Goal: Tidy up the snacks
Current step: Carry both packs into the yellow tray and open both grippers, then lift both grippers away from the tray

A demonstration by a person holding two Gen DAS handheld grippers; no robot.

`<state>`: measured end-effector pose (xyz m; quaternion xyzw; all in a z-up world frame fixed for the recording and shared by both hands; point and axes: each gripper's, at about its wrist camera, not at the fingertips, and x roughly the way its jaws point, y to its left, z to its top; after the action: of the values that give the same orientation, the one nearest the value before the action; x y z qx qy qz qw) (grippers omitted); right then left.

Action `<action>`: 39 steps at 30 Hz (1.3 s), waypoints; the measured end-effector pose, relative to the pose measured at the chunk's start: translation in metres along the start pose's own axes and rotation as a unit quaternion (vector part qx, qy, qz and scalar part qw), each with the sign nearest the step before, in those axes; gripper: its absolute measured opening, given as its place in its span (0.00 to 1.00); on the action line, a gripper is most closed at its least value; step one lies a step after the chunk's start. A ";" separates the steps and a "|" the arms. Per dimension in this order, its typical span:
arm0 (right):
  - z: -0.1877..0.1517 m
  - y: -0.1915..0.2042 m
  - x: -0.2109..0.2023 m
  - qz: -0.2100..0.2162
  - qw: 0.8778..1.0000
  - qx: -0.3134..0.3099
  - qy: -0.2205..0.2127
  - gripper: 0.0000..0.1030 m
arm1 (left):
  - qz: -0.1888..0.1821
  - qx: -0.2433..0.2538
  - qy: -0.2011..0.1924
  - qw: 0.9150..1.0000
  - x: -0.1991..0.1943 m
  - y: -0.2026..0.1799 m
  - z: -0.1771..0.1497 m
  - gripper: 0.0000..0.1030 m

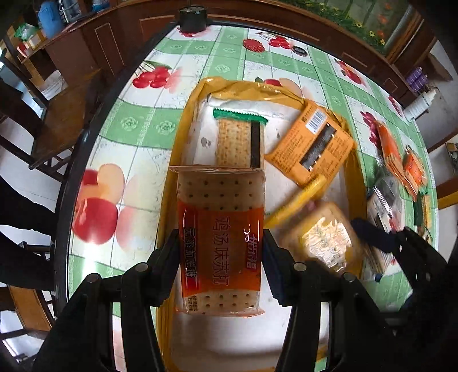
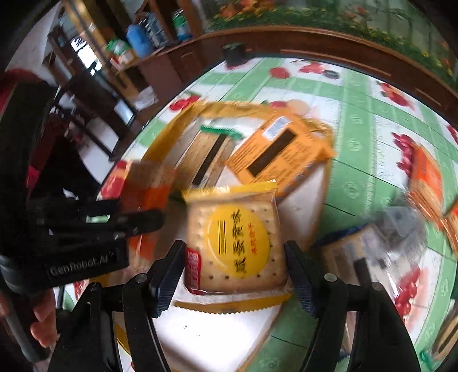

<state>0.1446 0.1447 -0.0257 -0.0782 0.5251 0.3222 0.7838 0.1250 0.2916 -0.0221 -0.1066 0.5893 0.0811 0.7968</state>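
My left gripper [image 1: 221, 249] is shut on an orange-red cracker pack [image 1: 220, 243] and holds it above a yellow-rimmed white tray [image 1: 183, 120]. In the tray lie a green-topped cracker pack [image 1: 237, 140] and an orange pack [image 1: 312, 143]. My right gripper [image 2: 234, 263] is shut on a yellow cracker pack [image 2: 237, 240] over the same tray [image 2: 300, 206]. In the left wrist view the right gripper [image 1: 395, 243] and its yellow pack [image 1: 323, 237] show at the right, blurred. In the right wrist view the left gripper [image 2: 137, 223] shows at the left with its orange-red pack [image 2: 148, 186].
The round table [image 1: 137, 128] has a green and white fruit-print cloth. Several loose snack packs [image 1: 400, 166] lie to the right of the tray; they also show in the right wrist view [image 2: 423, 183]. A dark pot [image 1: 192, 20] stands at the far edge. Wooden chairs [image 1: 57, 114] stand on the left.
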 end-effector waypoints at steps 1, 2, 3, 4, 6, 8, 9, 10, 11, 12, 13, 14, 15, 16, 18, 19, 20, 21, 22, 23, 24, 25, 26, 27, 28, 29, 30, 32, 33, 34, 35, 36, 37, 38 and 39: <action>0.000 0.003 0.001 0.001 1.000 -0.007 -0.003 0.72 | 0.004 0.001 0.001 1.000 0.002 -0.001 0.002 0.51; 0.001 0.006 0.001 0.004 1.000 -0.015 -0.002 0.71 | 0.007 0.001 0.004 1.000 0.003 -0.002 0.003 0.51; 0.001 0.008 0.001 0.002 1.000 -0.019 -0.005 0.71 | 0.009 0.003 0.006 1.000 0.005 -0.003 0.003 0.51; 0.002 0.008 0.001 0.002 1.000 -0.022 -0.005 0.71 | 0.012 0.005 0.011 1.000 0.006 -0.004 0.003 0.51; 0.001 0.007 0.000 0.003 1.000 -0.024 -0.001 0.71 | 0.025 0.008 0.023 0.999 0.009 -0.006 0.002 0.51; -0.001 0.005 -0.002 -0.003 1.000 -0.028 -0.002 0.71 | 0.033 0.014 0.017 0.999 0.006 -0.009 0.001 0.53; -0.001 0.003 -0.003 -0.004 1.000 -0.027 -0.001 0.71 | 0.043 0.023 0.014 0.999 0.004 -0.013 0.000 0.55; -0.002 0.000 -0.005 -0.009 1.000 -0.026 -0.003 0.71 | 0.048 0.027 0.014 0.998 0.003 -0.015 0.000 0.57; -0.003 -0.001 -0.007 -0.006 1.000 -0.025 -0.005 0.71 | 0.054 0.029 0.010 0.998 0.001 -0.018 0.000 0.57; -0.004 -0.002 -0.010 -0.001 1.000 -0.022 -0.006 0.71 | 0.061 0.031 0.005 0.998 -0.001 -0.019 0.000 0.57; -0.005 -0.003 -0.012 -0.001 1.000 -0.020 -0.008 0.71 | 0.069 0.034 -0.001 0.997 -0.003 -0.022 0.000 0.57; -0.006 -0.003 -0.015 -0.002 1.000 -0.019 -0.011 0.71 | 0.073 0.035 -0.004 0.997 -0.005 -0.023 -0.001 0.57; -0.006 -0.002 -0.018 -0.001 1.000 -0.021 -0.011 0.71 | 0.077 0.035 -0.010 0.996 -0.008 -0.024 -0.002 0.57; -0.008 -0.002 -0.020 0.000 1.000 -0.024 -0.011 0.71 | 0.083 0.035 -0.016 0.996 -0.010 -0.025 -0.003 0.57; -0.010 -0.001 -0.026 0.000 1.000 -0.026 -0.014 0.71 | 0.090 0.032 -0.023 0.995 -0.013 -0.027 -0.006 0.57; -0.012 -0.001 -0.028 0.005 1.000 -0.027 -0.014 0.71 | 0.092 0.030 -0.028 0.995 -0.014 -0.027 -0.009 0.57; -0.014 -0.001 -0.030 0.004 0.999 -0.029 -0.014 0.71 | 0.097 0.027 -0.034 0.994 -0.016 -0.027 -0.011 0.57; -0.016 -0.001 -0.033 0.003 0.999 -0.030 -0.017 0.72 | 0.101 0.023 -0.041 0.994 -0.019 -0.028 -0.015 0.57; -0.018 -0.001 -0.035 0.007 0.999 -0.031 -0.016 0.72 | 0.102 0.021 -0.045 0.994 -0.020 -0.028 -0.017 0.57; -0.021 -0.002 -0.037 0.010 0.999 -0.031 -0.014 0.72 | 0.102 0.017 -0.050 0.993 -0.022 -0.029 -0.021 0.57; -0.024 -0.002 -0.039 0.012 0.999 -0.031 -0.015 0.72 | 0.102 0.016 -0.054 0.993 -0.023 -0.030 -0.025 0.57; -0.027 -0.003 -0.041 0.013 0.999 -0.031 -0.014 0.72 | 0.101 0.017 -0.059 0.993 -0.026 -0.033 -0.030 0.57; -0.031 -0.003 -0.043 0.019 0.999 -0.032 -0.013 0.72 | 0.100 0.016 -0.064 0.993 -0.029 -0.035 -0.034 0.57; -0.035 -0.003 -0.045 0.022 0.999 -0.033 -0.012 0.72 | 0.100 0.015 -0.069 0.992 -0.031 -0.038 -0.039 0.57; -0.039 -0.003 -0.047 0.022 0.999 -0.033 -0.011 0.72 | 0.097 0.014 -0.076 0.992 -0.035 -0.042 -0.046 0.57; -0.045 -0.004 -0.051 0.027 0.999 -0.032 -0.011 0.72 | 0.093 0.013 -0.080 0.992 -0.038 -0.045 -0.051 0.57; -0.050 -0.005 -0.054 0.033 0.999 -0.032 -0.009 0.72 | 0.089 0.012 -0.085 0.992 -0.040 -0.049 -0.056 0.57; -0.061 -0.007 -0.062 0.041 0.999 -0.030 -0.011 0.72 | 0.080 0.010 -0.090 0.993 -0.044 -0.058 -0.069 0.57; -0.066 -0.008 -0.065 0.047 0.998 -0.030 -0.010 0.72 | 0.074 0.010 -0.091 0.993 -0.045 -0.062 -0.074 0.57; -0.072 -0.010 -0.069 0.052 0.998 -0.030 -0.010 0.72 | 0.068 0.009 -0.093 0.993 -0.046 -0.070 -0.083 0.57; -0.081 -0.013 -0.075 0.055 0.998 -0.028 -0.011 0.73 | 0.063 0.007 -0.095 0.994 -0.047 -0.075 -0.090 0.57; -0.087 -0.016 -0.078 0.059 0.998 -0.026 -0.011 0.74 | 0.053 0.008 -0.097 0.994 -0.048 -0.083 -0.099 0.57; -0.094 -0.019 -0.082 0.062 0.998 -0.024 -0.010 0.74 | 0.046 0.008 -0.098 0.994 -0.049 -0.089 -0.106 0.57; -0.105 -0.023 -0.087 0.063 0.998 -0.020 -0.009 0.74 | 0.039 0.009 -0.101 0.994 -0.050 -0.097 -0.115 0.57; -0.112 -0.027 -0.091 0.064 0.998 -0.017 -0.008 0.74 | 0.033 0.011 -0.104 0.994 -0.050 -0.104 -0.122 0.57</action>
<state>0.0518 0.0336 -0.0014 -0.0548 0.5175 0.3813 0.7641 0.0243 0.1590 -0.0007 -0.0696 0.5070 0.1117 0.8518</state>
